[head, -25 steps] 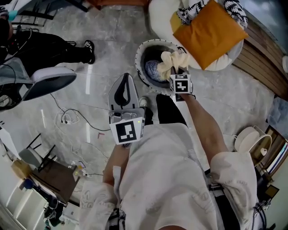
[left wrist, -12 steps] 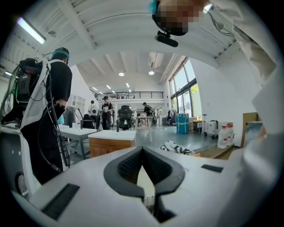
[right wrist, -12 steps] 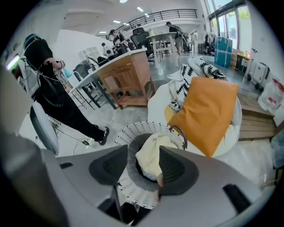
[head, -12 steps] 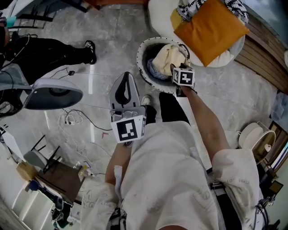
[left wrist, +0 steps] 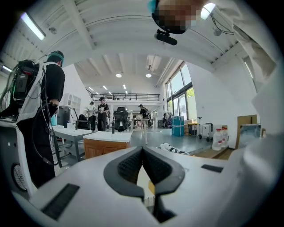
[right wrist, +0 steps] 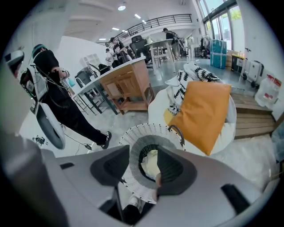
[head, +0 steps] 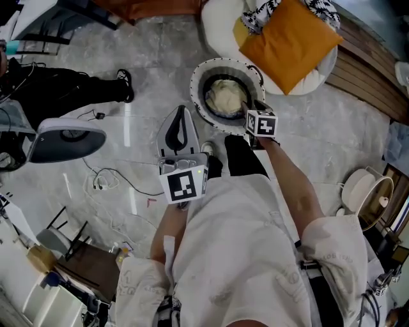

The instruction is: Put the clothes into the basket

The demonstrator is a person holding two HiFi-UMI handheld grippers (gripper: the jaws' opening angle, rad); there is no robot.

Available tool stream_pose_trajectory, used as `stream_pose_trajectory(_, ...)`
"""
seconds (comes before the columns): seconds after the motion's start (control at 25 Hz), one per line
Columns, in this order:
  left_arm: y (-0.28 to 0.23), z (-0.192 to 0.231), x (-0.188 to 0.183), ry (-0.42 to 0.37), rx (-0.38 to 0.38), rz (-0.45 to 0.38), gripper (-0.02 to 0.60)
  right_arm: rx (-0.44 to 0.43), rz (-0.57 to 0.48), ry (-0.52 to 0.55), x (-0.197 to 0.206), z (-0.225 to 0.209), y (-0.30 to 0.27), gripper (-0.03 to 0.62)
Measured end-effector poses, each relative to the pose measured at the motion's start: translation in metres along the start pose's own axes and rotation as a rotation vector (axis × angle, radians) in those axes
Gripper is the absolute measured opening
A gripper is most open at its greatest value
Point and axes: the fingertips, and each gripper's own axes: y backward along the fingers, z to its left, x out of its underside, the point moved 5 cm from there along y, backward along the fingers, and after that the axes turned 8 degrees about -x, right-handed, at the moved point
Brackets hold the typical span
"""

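A round white basket [head: 199,71] stands on the grey floor, and a cream cloth [head: 225,97] lies loose inside it. My right gripper [head: 254,110] hangs over the basket's near right rim, tilted down. Its jaws have just opened wide and eased back a little, with nothing between them. In the right gripper view the basket [right wrist: 137,133] and the cream cloth [right wrist: 151,165] show through the gap of that open gripper [right wrist: 144,154]. My left gripper [head: 181,114] is held low and left of the basket. It is shut and empty [left wrist: 142,153].
An orange cushion [head: 287,41] and a black-and-white patterned cloth [head: 255,11] lie on a white beanbag [head: 220,22] behind the basket. Wooden decking [head: 364,73] runs at the right. A person in black [head: 64,96] stands at the left, with cables [head: 102,182] on the floor.
The cream cloth left my right gripper and dropped into the basket, covering the blue cloth there. That gripper opened and drew back to the near rim. My left gripper stayed put.
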Motion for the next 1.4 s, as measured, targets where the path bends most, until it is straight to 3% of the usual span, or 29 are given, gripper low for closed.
stream_pose_trajectory(0.36,0.015,0.004,-0.002,-0.003,0.048,-0.017,0.003,-0.037,-0.213,0.081,-0.023,0.05,0.077,0.179)
stream_pose_trajectory(0.68,0.021,0.002,-0.01,-0.012,0.1,-0.024,0.003,-0.079,-0.471,0.188,-0.069,0.103,0.169,0.167)
stream_pose_trajectory(1.0,0.026,0.005,-0.045,-0.021,0.118,-0.077,0.003,-0.009,-0.74,0.364,-0.121,0.146,0.263,0.149)
stream_pose_trajectory(1.28,0.027,0.003,-0.076,-0.043,0.137,-0.139,0.003,0.083,-0.913,0.401,-0.147,0.156,0.315,0.012)
stream_pose_trajectory(1.4,0.03,0.002,-0.088,-0.046,0.14,-0.162,0.003,0.112,-0.95,0.394,-0.154,0.157,0.329,-0.012)
